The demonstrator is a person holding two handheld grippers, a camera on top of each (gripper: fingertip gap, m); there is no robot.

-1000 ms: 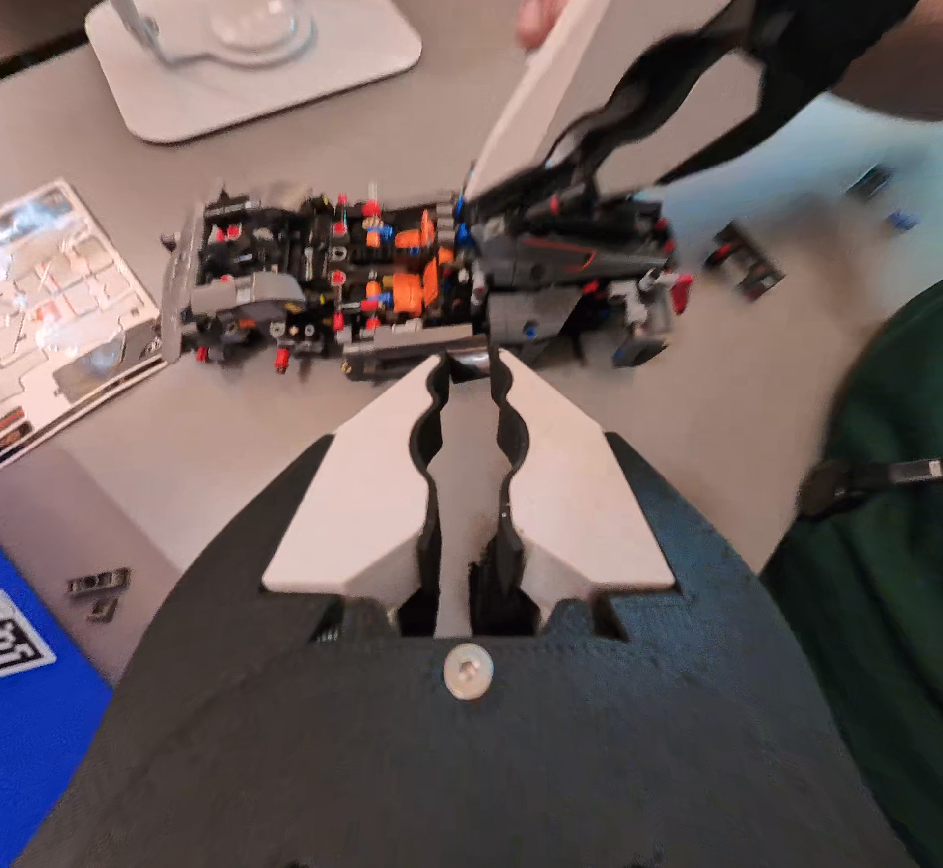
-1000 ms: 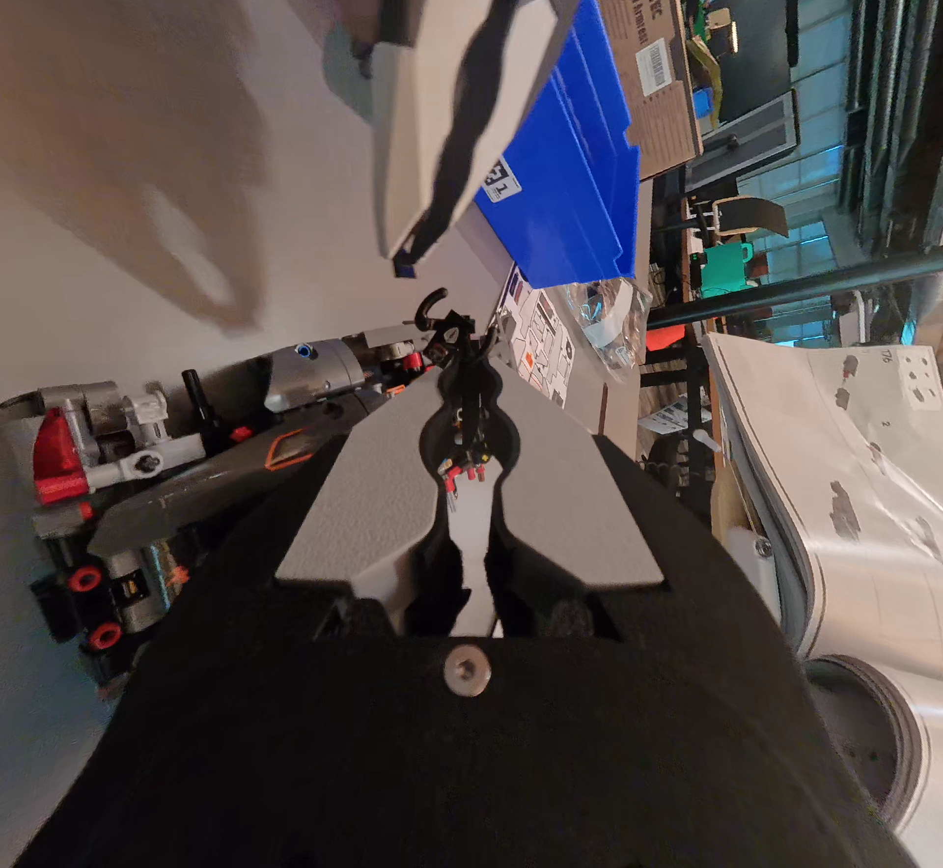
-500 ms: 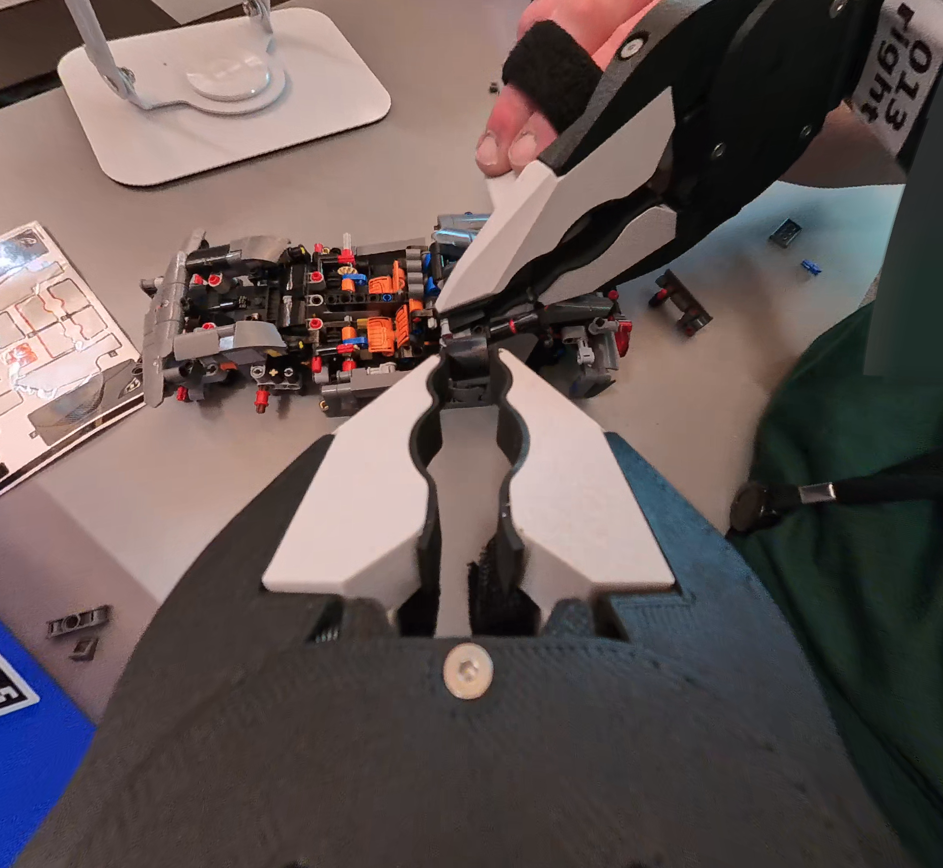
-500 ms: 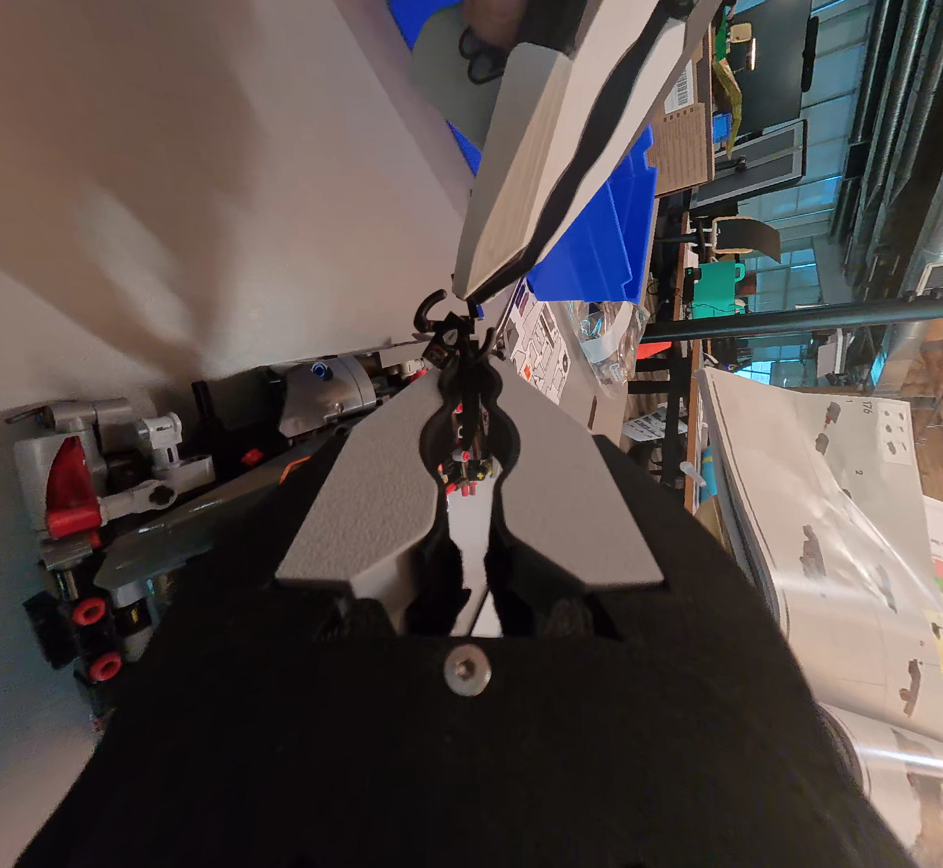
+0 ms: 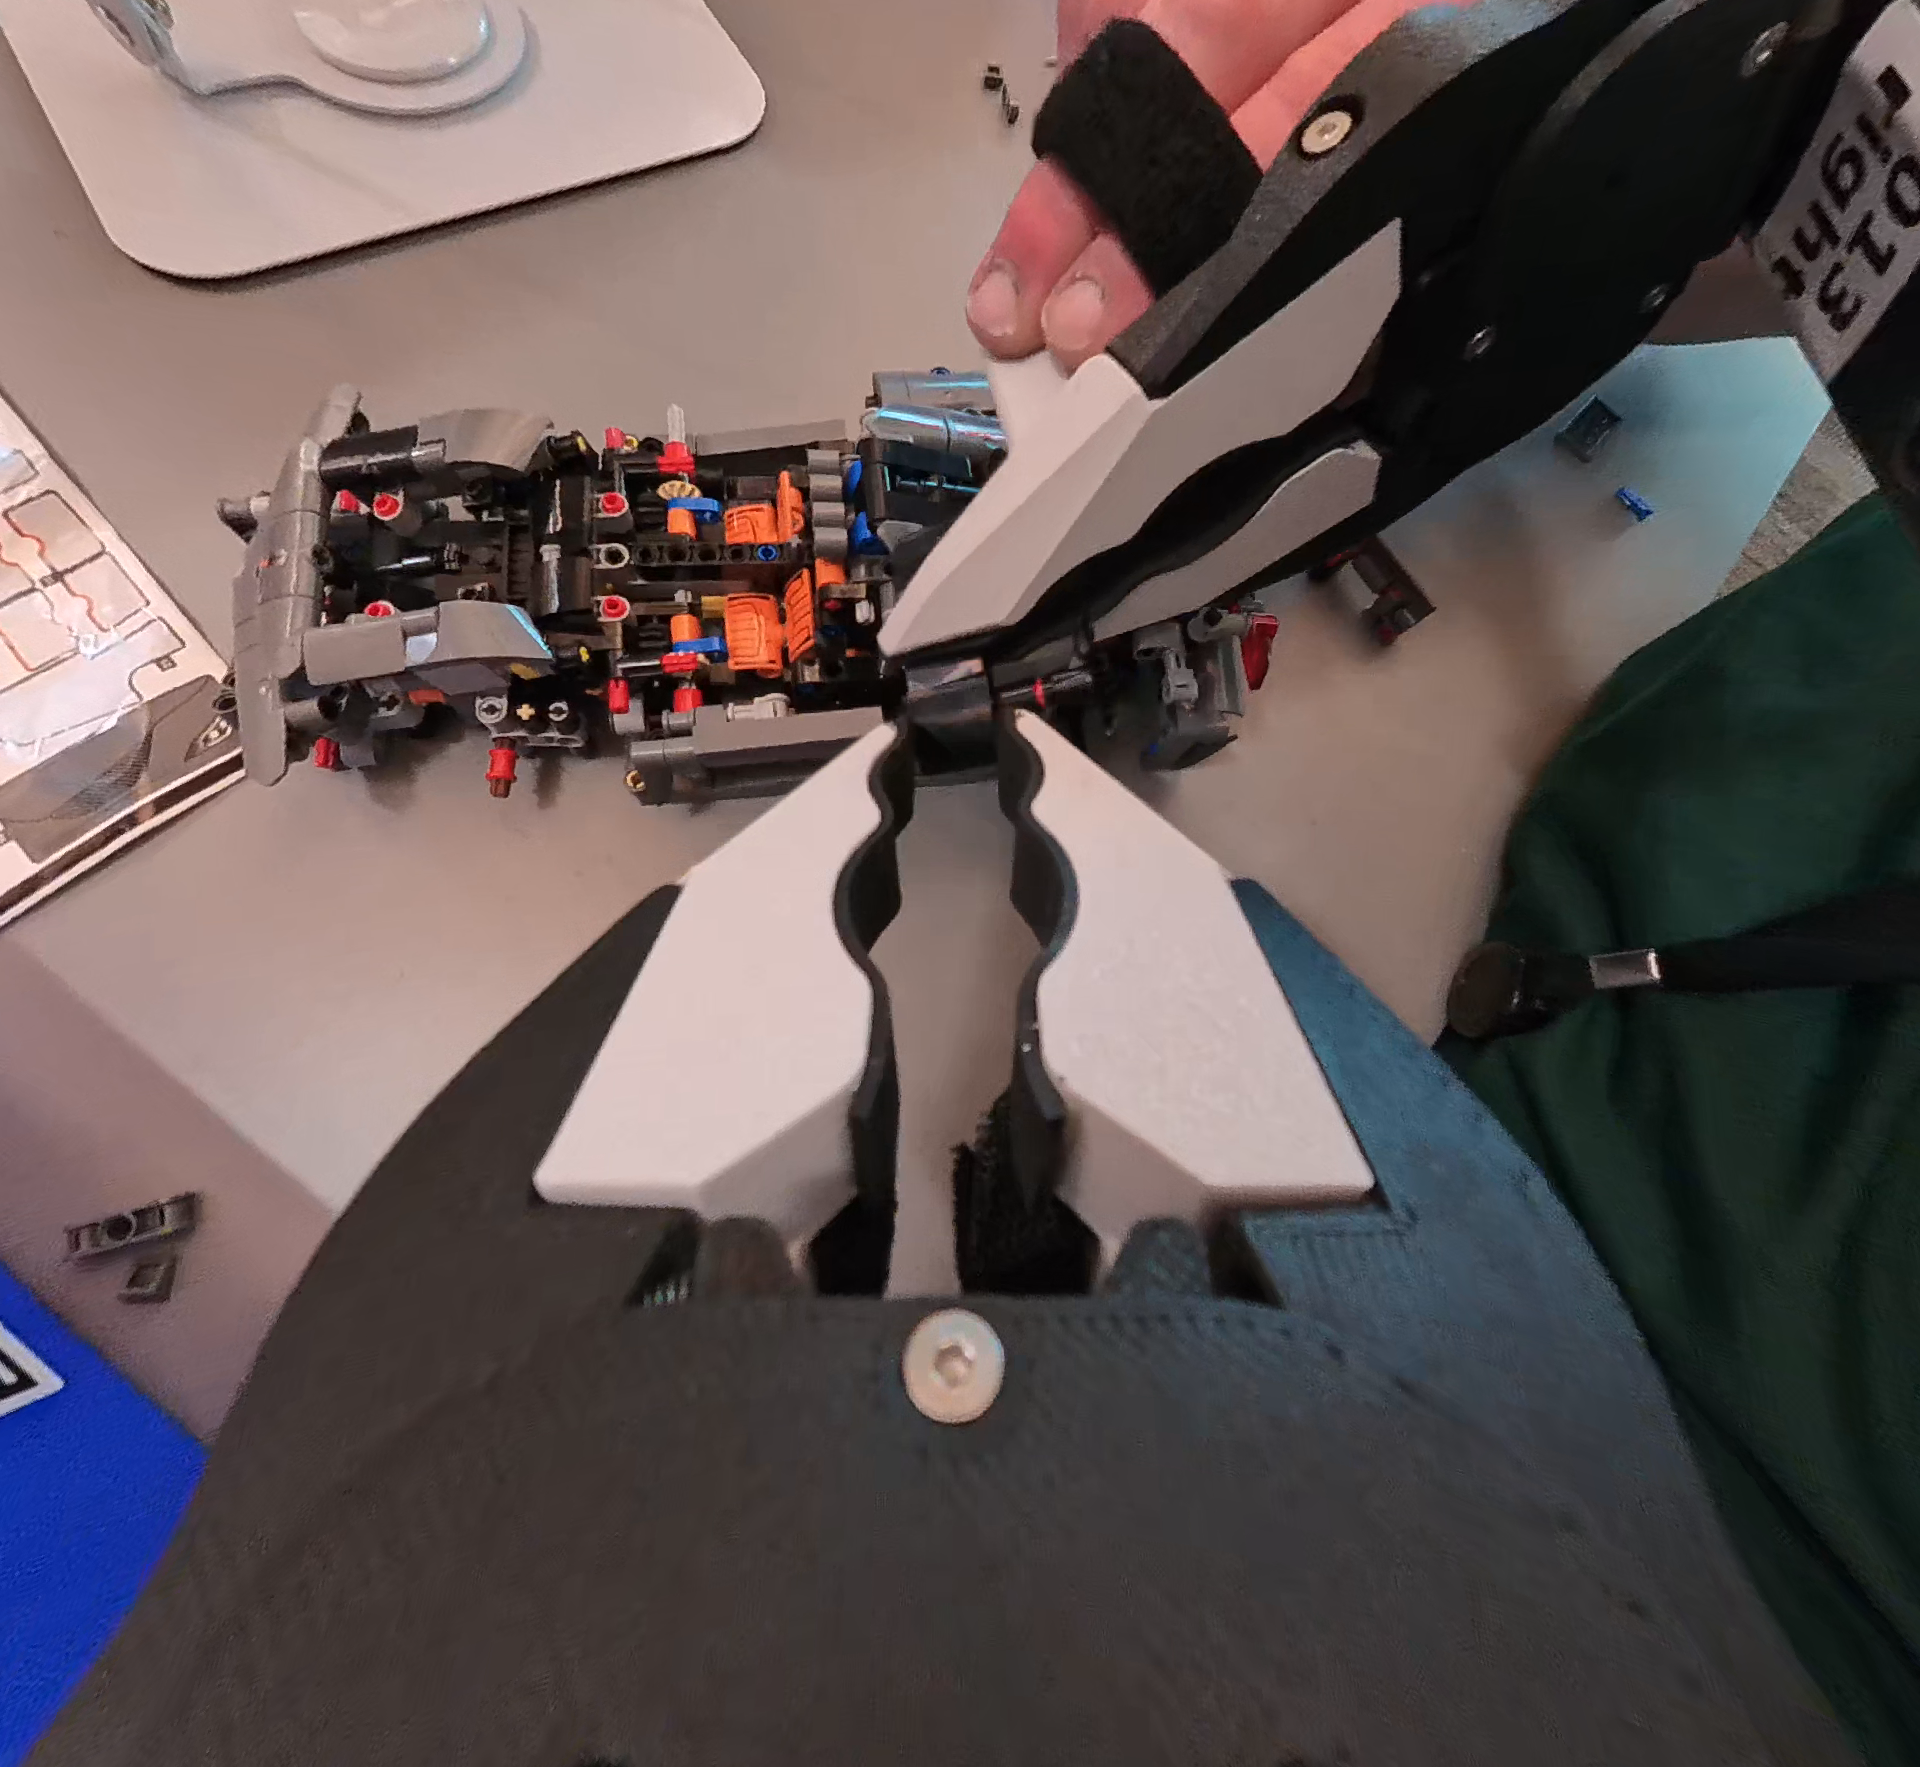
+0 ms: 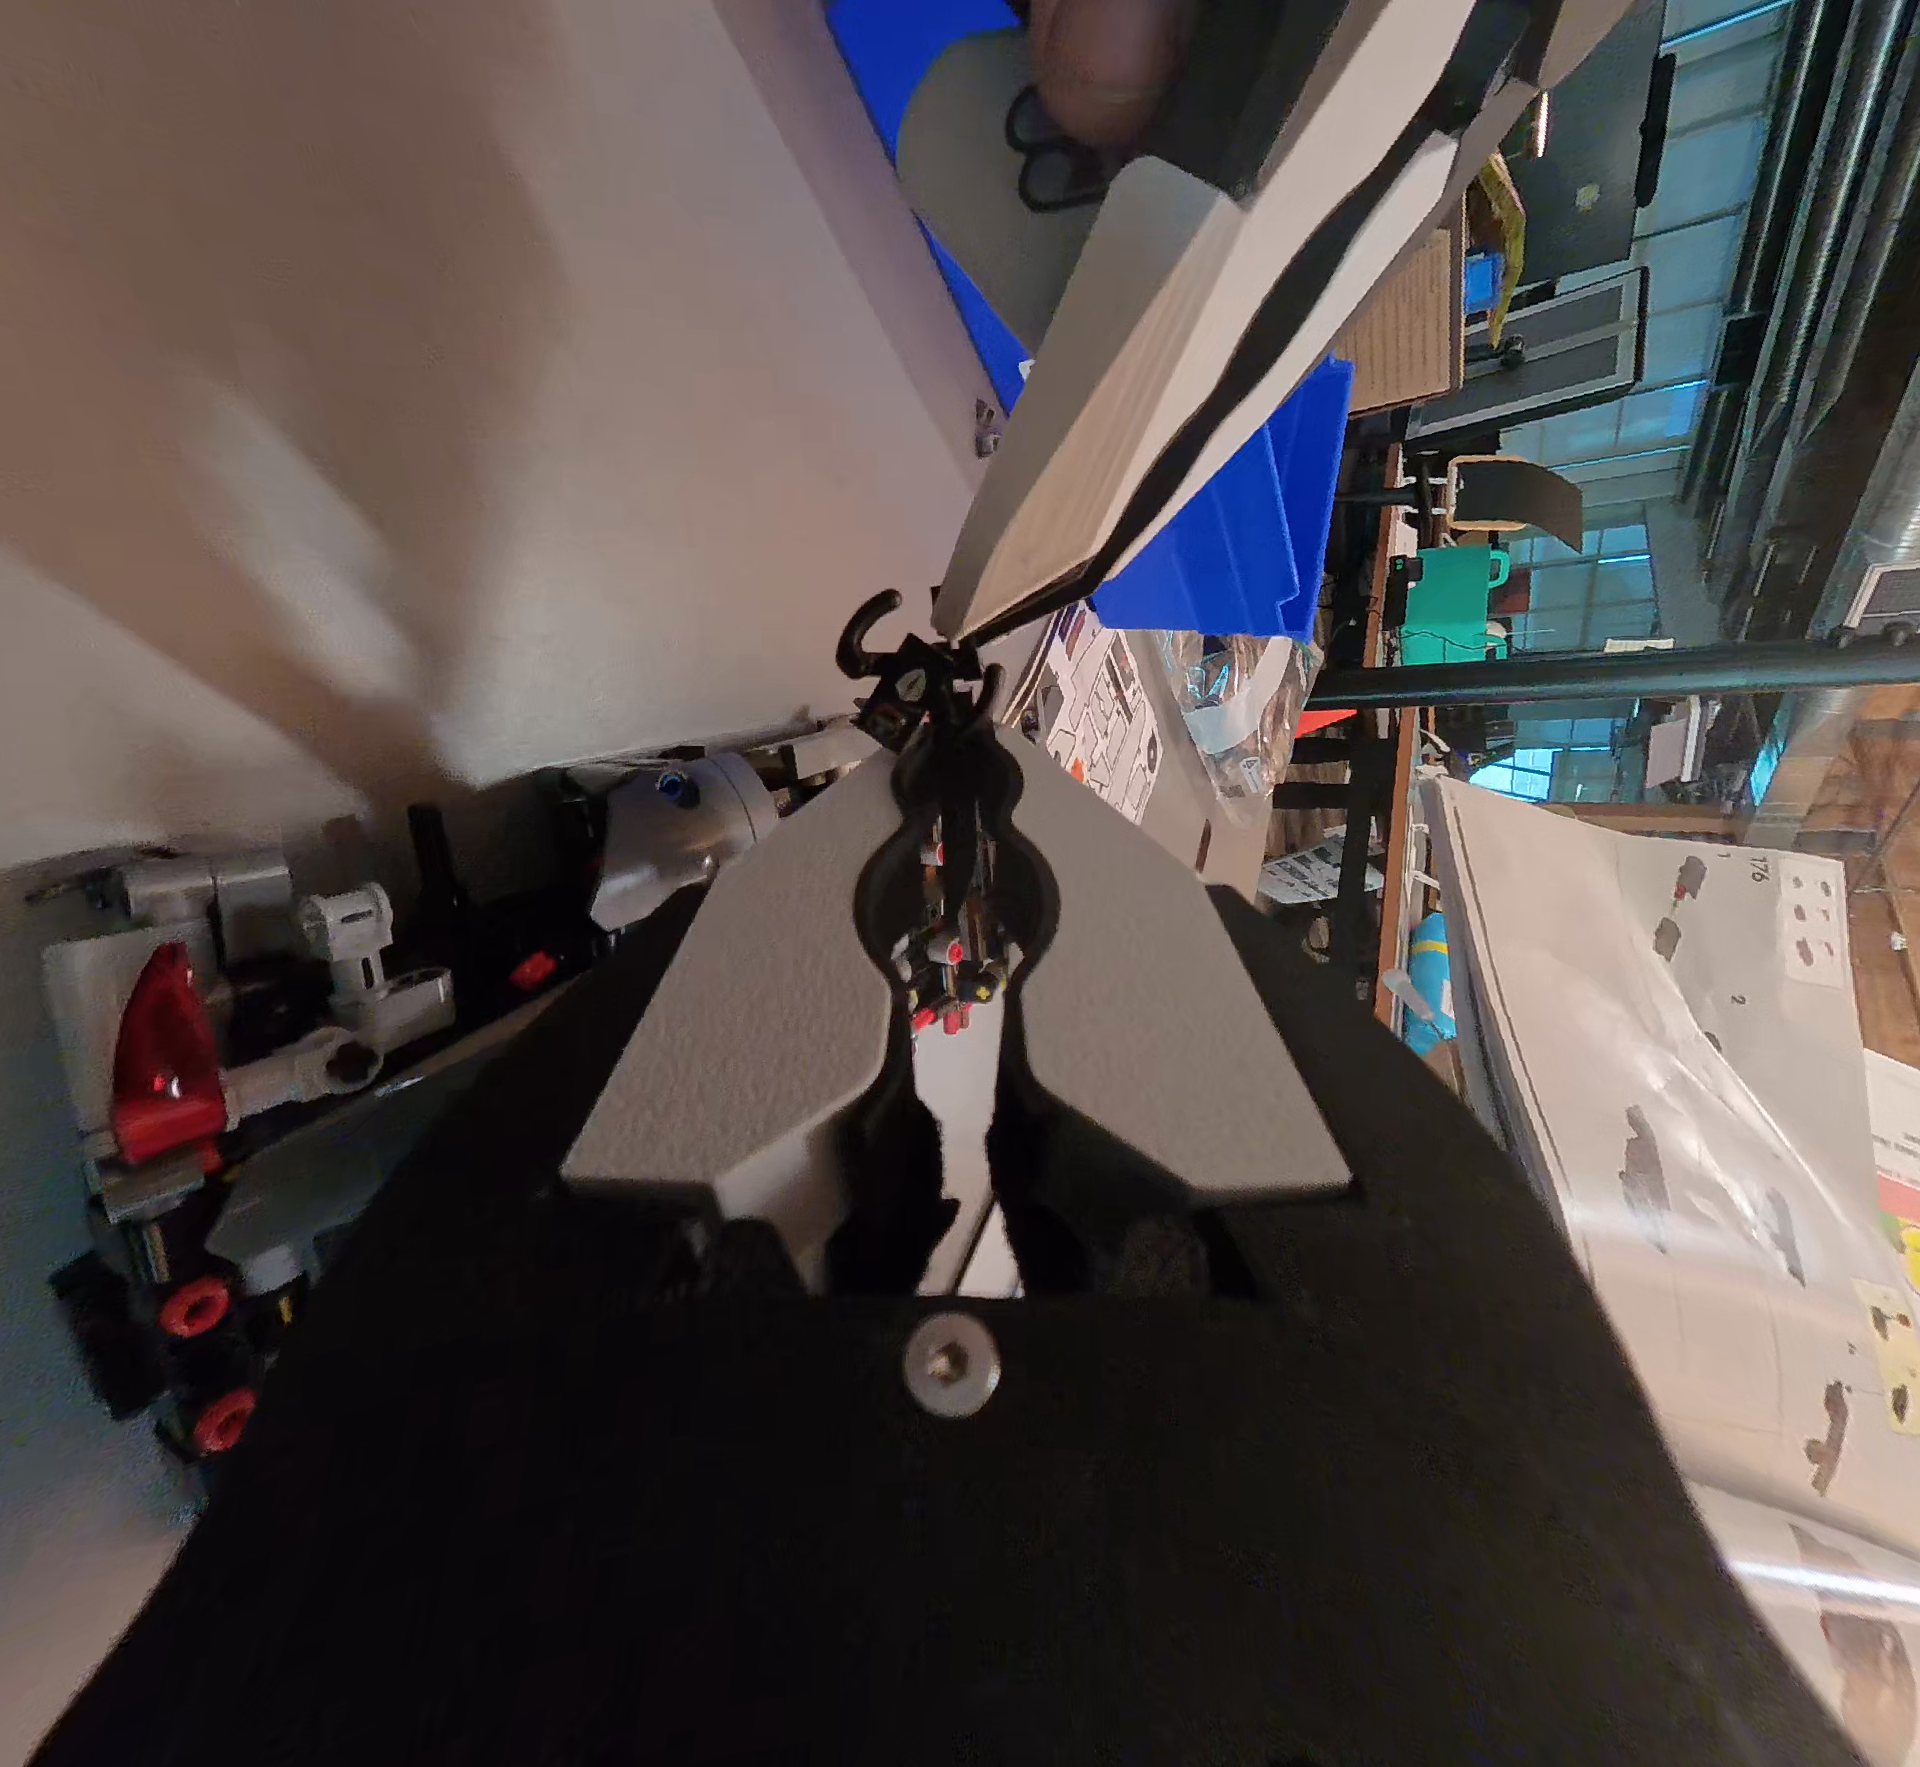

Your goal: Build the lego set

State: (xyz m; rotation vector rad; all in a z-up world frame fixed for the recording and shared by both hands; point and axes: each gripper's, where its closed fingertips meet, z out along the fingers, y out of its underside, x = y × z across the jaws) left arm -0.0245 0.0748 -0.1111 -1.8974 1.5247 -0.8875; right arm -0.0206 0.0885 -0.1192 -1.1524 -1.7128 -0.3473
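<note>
A half-built lego car (image 5: 675,595) in grey, black and orange lies on the grey table (image 5: 364,938). Its red-lit tail end shows in the right wrist view (image 6: 343,990). My left gripper (image 5: 958,730) is at the car's near side. Its jaws stand a narrow gap apart, with a dark grey part of the car at their mouth. My right gripper (image 6: 951,761) is shut on a black hooked part (image 6: 883,647) on the car. In the left wrist view the right gripper (image 5: 904,663) comes down from the upper right. Its tip meets the car just beyond the left one's tips.
A white stand base (image 5: 416,55) sits at the back left. A sticker sheet (image 5: 73,626) lies left of the car. A blue bin (image 5: 62,1509) is at the near left. Loose pieces (image 5: 130,1229) (image 5: 1371,585) lie about. An instruction book (image 6: 1714,1094) lies right. My two grippers' fingertips are within a few centimetres of each other.
The right gripper has come down and steadied on the car, still shut on the black part. The left gripper's tip has closed in on the same spot. The left jaw gap is unchanged.
</note>
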